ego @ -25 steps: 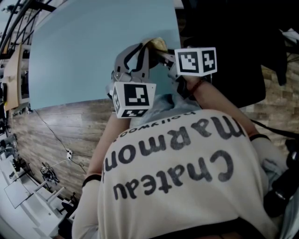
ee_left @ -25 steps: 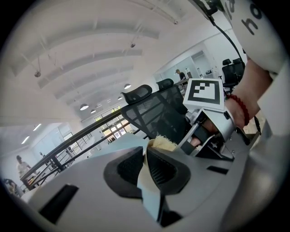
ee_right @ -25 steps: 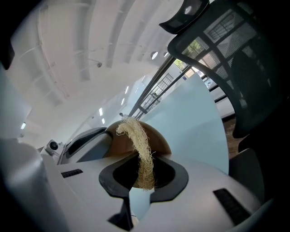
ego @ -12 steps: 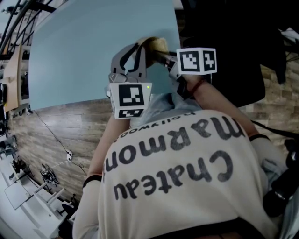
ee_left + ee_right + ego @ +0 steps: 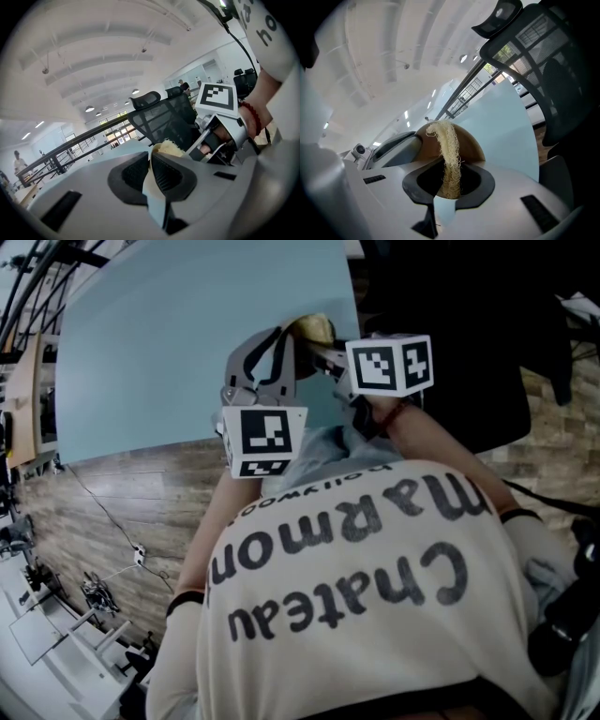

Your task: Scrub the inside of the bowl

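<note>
Left gripper [image 5: 150, 172]: jaws nearly together, pinching the thin rim of a tan round bowl [image 5: 472, 143]. The jaws have just tightened a little, with the rim between the pads.

Right gripper [image 5: 450, 183]: jaws pressed on a pale yellow fibrous loofah scrubber [image 5: 449, 152]. The scrubber stands out ahead of the pads, and its far end lies against the bowl's inner wall.

The two grippers meet at the bowl, the left gripper [image 5: 391, 143] at its left rim and the right gripper [image 5: 194, 149] coming in from the right. In the left gripper view the scrubber [image 5: 168, 149] shows just past the pinched rim.

Head view: the bowl [image 5: 317, 327] is mostly covered by the left gripper [image 5: 287, 332] and the right gripper [image 5: 317, 351]; only a tan edge shows. It sits over the far right part of a light blue bench [image 5: 169, 343]; I cannot tell whether it rests on the surface.

The wrist behind the right gripper carries a red bead bracelet [image 5: 251, 119].

Nearer: a white T-shirt with dark lettering [image 5: 356, 596] fills the lower frame. A wood-pattern floor [image 5: 103, 512] lies at near left, and a black mesh office chair [image 5: 543, 61] stands beyond the bench's right side.
</note>
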A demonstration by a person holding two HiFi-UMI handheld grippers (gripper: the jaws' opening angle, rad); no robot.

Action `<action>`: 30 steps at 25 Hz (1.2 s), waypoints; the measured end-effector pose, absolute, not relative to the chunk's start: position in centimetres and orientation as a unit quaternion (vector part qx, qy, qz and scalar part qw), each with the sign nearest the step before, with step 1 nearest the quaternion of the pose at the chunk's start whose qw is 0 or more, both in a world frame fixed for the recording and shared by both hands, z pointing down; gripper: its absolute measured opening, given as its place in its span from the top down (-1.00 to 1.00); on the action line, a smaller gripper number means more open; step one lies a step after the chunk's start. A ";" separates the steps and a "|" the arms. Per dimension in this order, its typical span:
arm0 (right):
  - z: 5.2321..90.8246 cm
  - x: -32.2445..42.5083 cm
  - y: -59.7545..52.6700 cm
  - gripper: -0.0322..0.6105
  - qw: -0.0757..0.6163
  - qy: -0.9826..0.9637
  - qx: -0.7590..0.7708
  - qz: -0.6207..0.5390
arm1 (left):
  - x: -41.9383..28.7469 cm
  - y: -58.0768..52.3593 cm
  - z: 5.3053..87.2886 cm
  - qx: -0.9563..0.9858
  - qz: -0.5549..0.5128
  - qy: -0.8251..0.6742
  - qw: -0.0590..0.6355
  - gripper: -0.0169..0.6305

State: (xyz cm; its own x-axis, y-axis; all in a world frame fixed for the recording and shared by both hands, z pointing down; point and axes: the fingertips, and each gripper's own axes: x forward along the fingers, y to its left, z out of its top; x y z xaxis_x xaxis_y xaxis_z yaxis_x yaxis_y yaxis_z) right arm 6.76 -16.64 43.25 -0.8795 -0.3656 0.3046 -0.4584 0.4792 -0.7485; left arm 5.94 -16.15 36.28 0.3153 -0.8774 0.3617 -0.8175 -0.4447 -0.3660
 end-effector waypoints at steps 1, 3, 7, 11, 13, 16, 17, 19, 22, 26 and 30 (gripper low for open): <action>43.3 6.8 -16.7 0.70 0.050 -0.856 0.241 0.454 | 6.0 -16.1 36.2 -0.809 -0.261 0.523 0.060 0.87; 43.4 7.0 -16.7 0.70 0.046 -0.852 0.243 0.461 | 6.2 -16.0 36.0 -0.810 -0.262 0.521 0.067 0.87; 43.7 7.1 -16.6 0.70 0.040 -0.846 0.241 0.474 | 6.4 -15.7 35.8 -0.807 -0.269 0.519 0.080 0.87; 44.1 7.1 -16.7 0.70 0.037 -0.840 0.239 0.486 | 6.3 -15.9 35.6 -0.803 -0.271 0.523 0.087 0.87; 44.4 7.3 -16.6 0.70 0.037 -0.836 0.238 0.493 | 6.3 -15.9 35.3 -0.802 -0.269 0.525 0.091 0.87; 44.8 7.4 -16.4 0.70 0.034 -0.830 0.236 0.505 | 6.4 -15.7 35.0 -0.804 -0.258 0.527 0.091 0.86; 44.9 7.4 -16.3 0.70 0.032 -0.828 0.235 0.509 | 6.3 -15.7 34.9 -0.805 -0.253 0.529 0.088 0.86; 45.0 7.3 -16.3 0.70 0.029 -0.826 0.233 0.513 | 6.1 -15.7 34.9 -0.806 -0.246 0.531 0.084 0.85; 45.1 7.2 -16.2 0.70 0.026 -0.826 0.229 0.515 | 6.1 -15.7 34.9 -0.807 -0.241 0.534 0.081 0.85; 45.1 7.2 -16.0 0.70 0.019 -0.821 0.224 0.524 | 6.1 -15.8 34.7 -0.807 -0.233 0.538 0.078 0.85; 44.9 6.8 -15.6 0.70 0.016 -0.817 0.223 0.531 | 5.7 -15.7 34.4 -0.807 -0.229 0.539 0.075 0.85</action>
